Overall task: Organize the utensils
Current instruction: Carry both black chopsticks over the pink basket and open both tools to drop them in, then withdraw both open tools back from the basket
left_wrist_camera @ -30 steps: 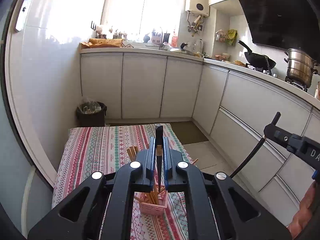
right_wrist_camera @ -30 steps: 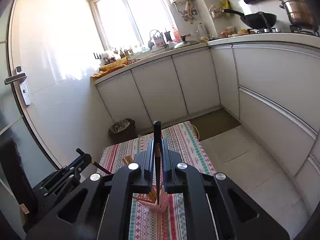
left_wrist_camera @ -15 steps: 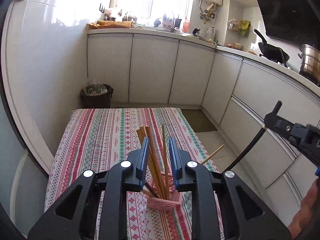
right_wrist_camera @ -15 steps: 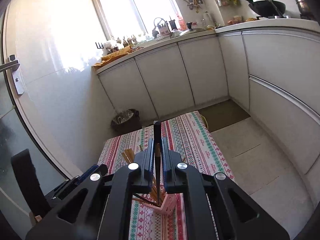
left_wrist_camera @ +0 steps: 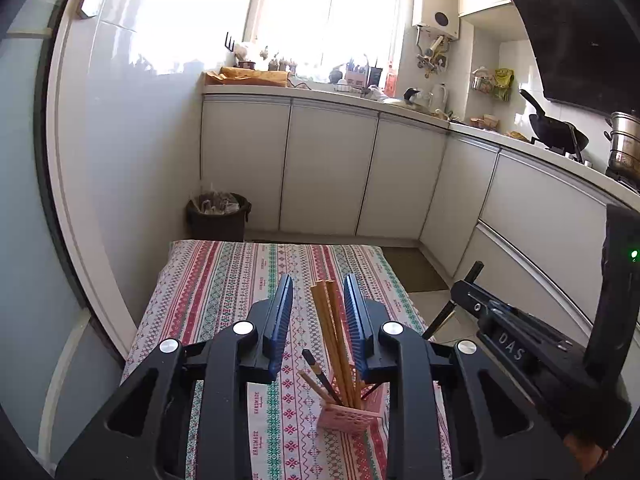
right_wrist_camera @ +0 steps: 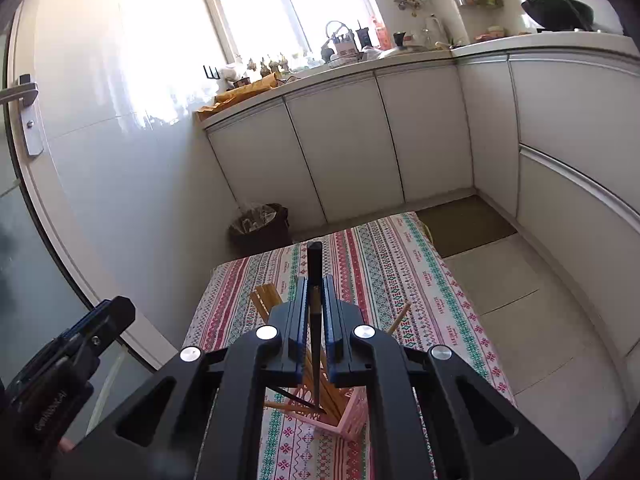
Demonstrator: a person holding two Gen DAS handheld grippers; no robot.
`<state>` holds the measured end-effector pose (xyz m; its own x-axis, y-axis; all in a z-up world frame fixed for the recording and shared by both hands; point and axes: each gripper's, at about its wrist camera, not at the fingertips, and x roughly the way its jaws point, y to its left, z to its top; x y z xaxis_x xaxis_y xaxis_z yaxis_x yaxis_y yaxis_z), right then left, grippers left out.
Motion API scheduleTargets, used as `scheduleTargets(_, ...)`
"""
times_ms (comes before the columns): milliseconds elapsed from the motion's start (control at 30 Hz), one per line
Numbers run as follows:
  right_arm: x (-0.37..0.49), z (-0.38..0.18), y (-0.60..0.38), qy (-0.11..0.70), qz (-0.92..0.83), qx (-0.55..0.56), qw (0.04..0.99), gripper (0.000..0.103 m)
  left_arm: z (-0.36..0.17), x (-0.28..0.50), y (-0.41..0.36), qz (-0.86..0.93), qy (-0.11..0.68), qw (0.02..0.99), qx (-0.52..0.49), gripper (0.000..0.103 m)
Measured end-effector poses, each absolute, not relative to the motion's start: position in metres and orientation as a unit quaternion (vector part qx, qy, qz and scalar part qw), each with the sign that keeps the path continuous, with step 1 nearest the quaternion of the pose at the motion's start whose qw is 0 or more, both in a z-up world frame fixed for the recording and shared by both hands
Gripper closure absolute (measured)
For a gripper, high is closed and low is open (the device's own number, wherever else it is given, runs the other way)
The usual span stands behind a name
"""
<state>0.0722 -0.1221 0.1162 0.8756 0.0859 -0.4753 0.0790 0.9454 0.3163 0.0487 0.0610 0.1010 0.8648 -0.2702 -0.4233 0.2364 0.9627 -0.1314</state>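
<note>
Both claws hang over a small table in a white kitchen. Left gripper (left_wrist_camera: 319,294), black with blue pads, has its jaws parting; a bundle of tan wooden chopsticks (left_wrist_camera: 332,332) stands up between the pads, and neither pad presses on it. Those chopsticks stand upright in a small pink plastic lattice basket (left_wrist_camera: 347,417) below the gripper. In the same basket a dark chopstick (left_wrist_camera: 318,372) and a shorter tan one lean toward the left side of the view.

Right gripper (right_wrist_camera: 315,292), seen from its own camera, is clamped tight on a single black chopstick (right_wrist_camera: 314,264). This chopstick runs straight up and down between the pads: its blunt end pokes out above the fingertips, and its thin tip reaches down to the mouth of the pink basket (right_wrist_camera: 352,416). Whether the tip is inside the basket cannot be told. In the left camera the right gripper shows at the right edge, with the person's hand below it.

Under the basket lies a tablecloth (left_wrist_camera: 224,280) striped in red, green and white patterns. Past the far end of the table a dark waste bin (left_wrist_camera: 218,216) with a plastic liner stands against white cabinet doors (left_wrist_camera: 328,168). On the counter to the right sit a black wok (left_wrist_camera: 558,132) and a steel pot (left_wrist_camera: 624,146).
</note>
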Motion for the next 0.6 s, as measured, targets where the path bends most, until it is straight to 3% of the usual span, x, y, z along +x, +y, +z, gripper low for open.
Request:
scheduleTargets(133,0.075,0.108,-0.112,0.247,-0.002,0.146,0.958,0.092,0.101,0.052,0.069,-0.117,0.227,0.966,-0.044,0.074)
scheduleTargets(233,0.065,0.114,-0.111,0.235,-0.011,0.147,0.961,0.077,0.105,0.050,0.073,-0.108,0.221,0.968,-0.046,0.070)
scheduleTargets(433,0.042,0.133,-0.118,0.220,-0.029,0.142,0.965,0.073,0.113,0.036,0.076,-0.101,0.206,0.972,-0.045,0.061)
scheduleTargets(500,0.033,0.137,-0.119,0.215,-0.035,0.141,0.966,0.070,0.117,0.030,0.075,-0.101,0.200,0.974,-0.044,0.054)
scheduleTargets(600,0.018,0.144,-0.121,0.206,-0.051,0.139,0.967,0.055,0.125,0.018,0.074,-0.101,0.186,0.976,-0.043,0.042)
